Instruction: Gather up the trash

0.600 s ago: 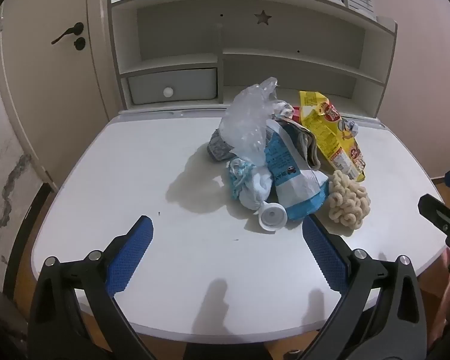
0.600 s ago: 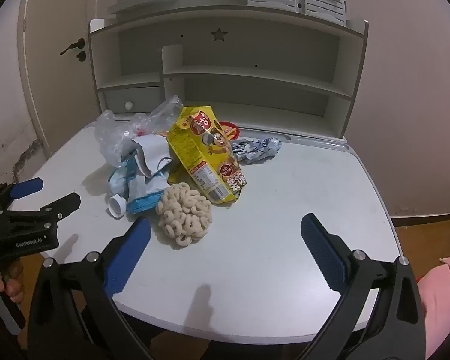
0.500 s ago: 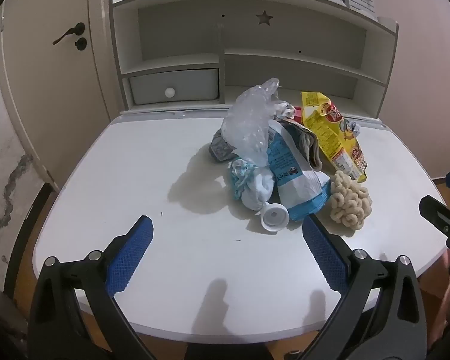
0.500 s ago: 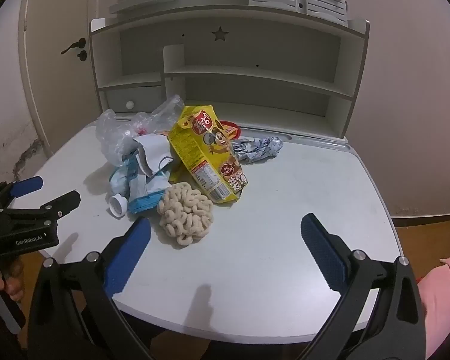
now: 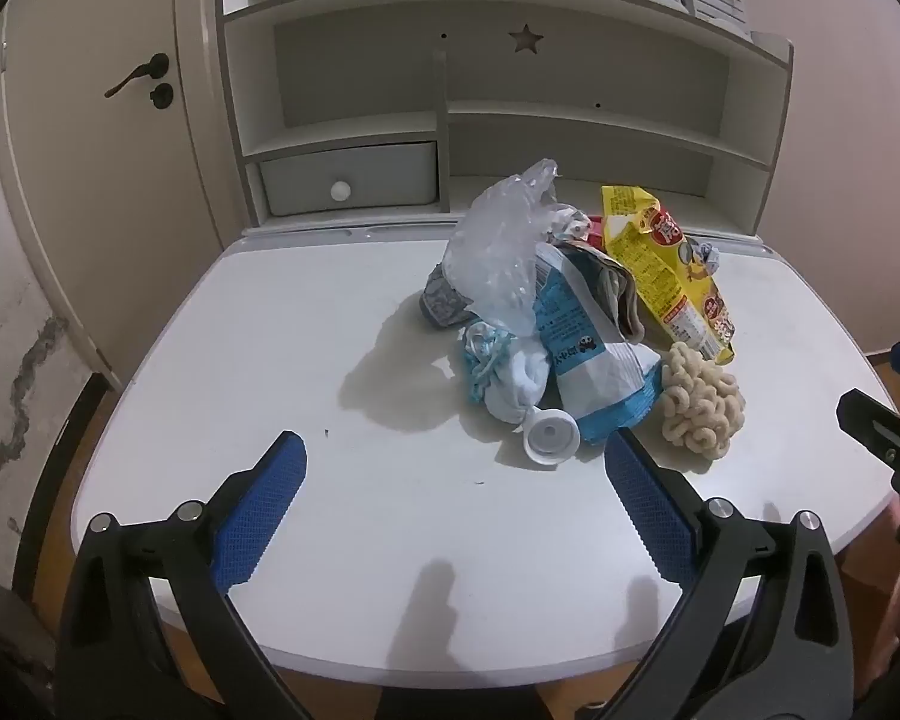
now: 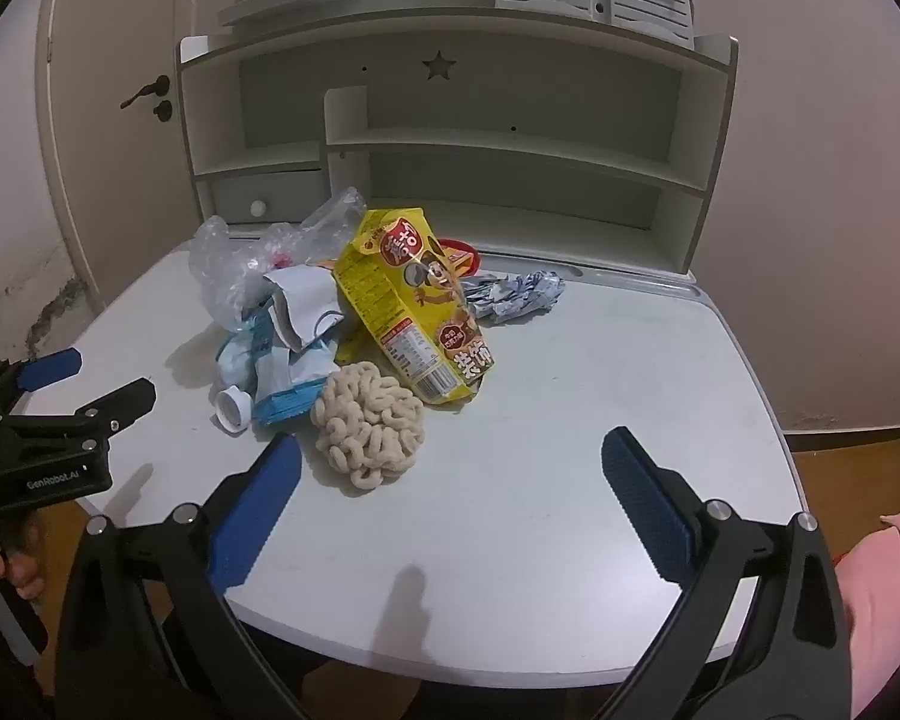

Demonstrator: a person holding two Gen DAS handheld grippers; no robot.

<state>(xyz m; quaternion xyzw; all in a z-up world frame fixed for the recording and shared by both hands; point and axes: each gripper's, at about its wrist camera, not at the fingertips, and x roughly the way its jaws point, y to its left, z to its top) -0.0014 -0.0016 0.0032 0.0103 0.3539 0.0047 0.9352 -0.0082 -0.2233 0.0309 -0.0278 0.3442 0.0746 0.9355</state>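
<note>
A pile of trash lies on the white desk (image 5: 270, 360): a clear plastic bag (image 5: 498, 252), a blue-white wrapper (image 5: 582, 348), a yellow snack bag (image 5: 666, 276), a beige curly clump (image 5: 699, 405), a white cap (image 5: 549, 438) and a light blue cloth wad (image 5: 504, 372). The right wrist view shows the yellow bag (image 6: 414, 306), the clump (image 6: 369, 426), the cap (image 6: 234, 408) and a crumpled silver-blue wrapper (image 6: 516, 294). My left gripper (image 5: 456, 510) is open and empty, short of the pile. My right gripper (image 6: 450, 510) is open and empty, just in front of the clump.
A white shelf unit (image 5: 510, 120) with a grey drawer (image 5: 348, 183) stands at the back of the desk. A door (image 5: 90, 150) is at the left. The left gripper also shows at the left edge of the right wrist view (image 6: 60, 420).
Both grippers have drifted slightly; the pile sits a little lower and nearer in both views. Nothing was grasped.
</note>
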